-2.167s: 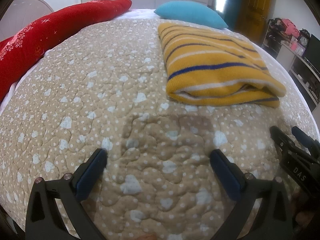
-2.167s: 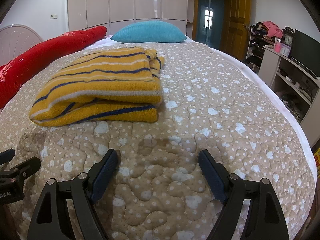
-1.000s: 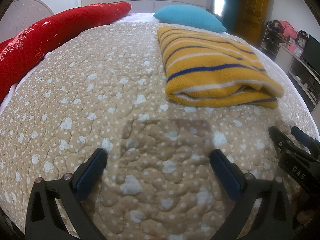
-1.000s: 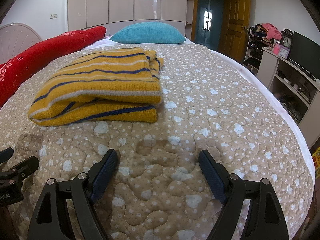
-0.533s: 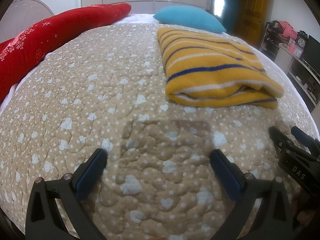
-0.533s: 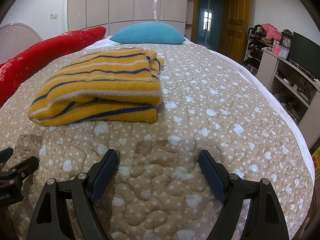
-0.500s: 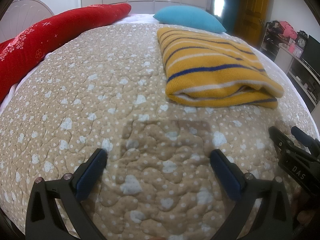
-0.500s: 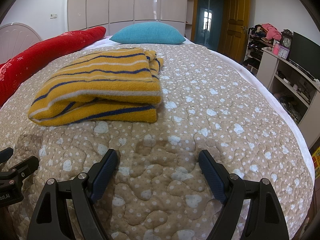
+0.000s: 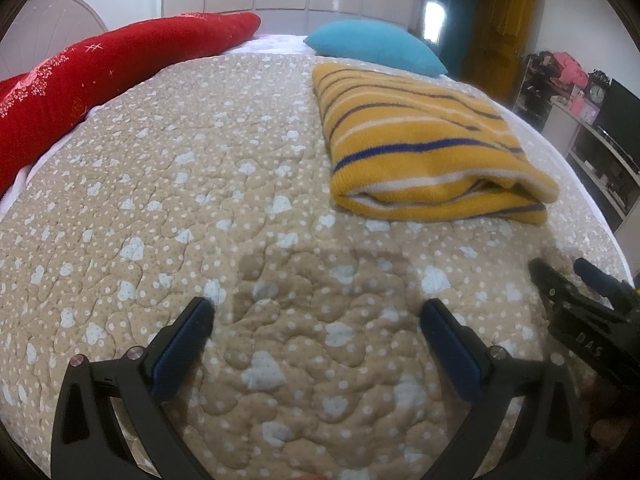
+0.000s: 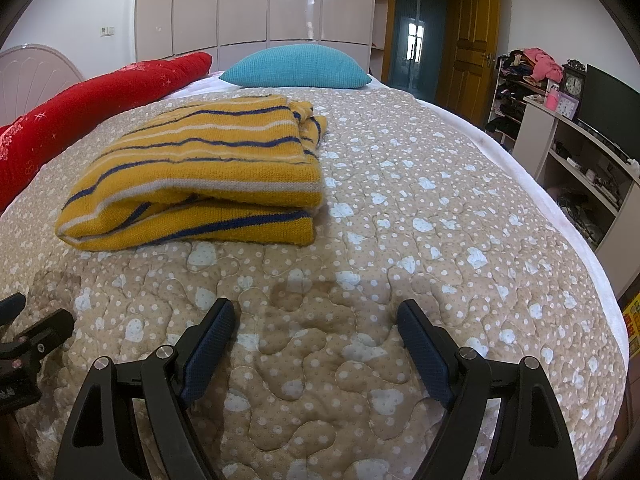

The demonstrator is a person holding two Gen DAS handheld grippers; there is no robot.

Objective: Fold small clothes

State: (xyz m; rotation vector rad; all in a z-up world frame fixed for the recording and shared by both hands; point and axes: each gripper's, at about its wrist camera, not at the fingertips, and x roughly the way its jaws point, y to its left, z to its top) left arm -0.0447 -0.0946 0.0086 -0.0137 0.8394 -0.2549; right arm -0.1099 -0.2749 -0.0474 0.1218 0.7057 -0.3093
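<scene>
A yellow sweater (image 10: 200, 176) with blue and white stripes lies folded into a thick rectangle on a bed covered by a tan quilt (image 10: 420, 240) printed with small white dots and pale blue patches. In the right wrist view the sweater sits at about ten o'clock from the picture's centre, its folded edge facing the camera, with a bunched bit of knit at its far right corner. In the left wrist view the same sweater lies at about two o'clock. The left hand-held gripper (image 9: 318, 328) hovers low over bare quilt, its two blue-padded fingers (image 9: 182, 348) spread wide with nothing between them, well short of the sweater. The right hand-held gripper (image 10: 316, 330) is likewise spread wide and empty over bare quilt, its blue pads (image 10: 424, 354) apart from the cloth, with the sweater ahead and to its left. Each gripper shows at the edge of the other's view: the right one at four o'clock in the left view, the left one at eight o'clock in the right view. Along the bed's left side, at about ten o'clock, stretches a long red bolster (image 10: 92, 108) with white snowflake marks. At twelve o'clock, at the far end of the bed, rests a teal pillow (image 10: 296, 66). Behind it stand glossy pale wardrobe doors (image 10: 256, 4), and a wooden door (image 10: 474, 52) stands at one o'clock. At two o'clock a shelf unit (image 10: 568, 152) carries a clock (image 10: 574, 84) and a dark screen (image 10: 612, 100).
</scene>
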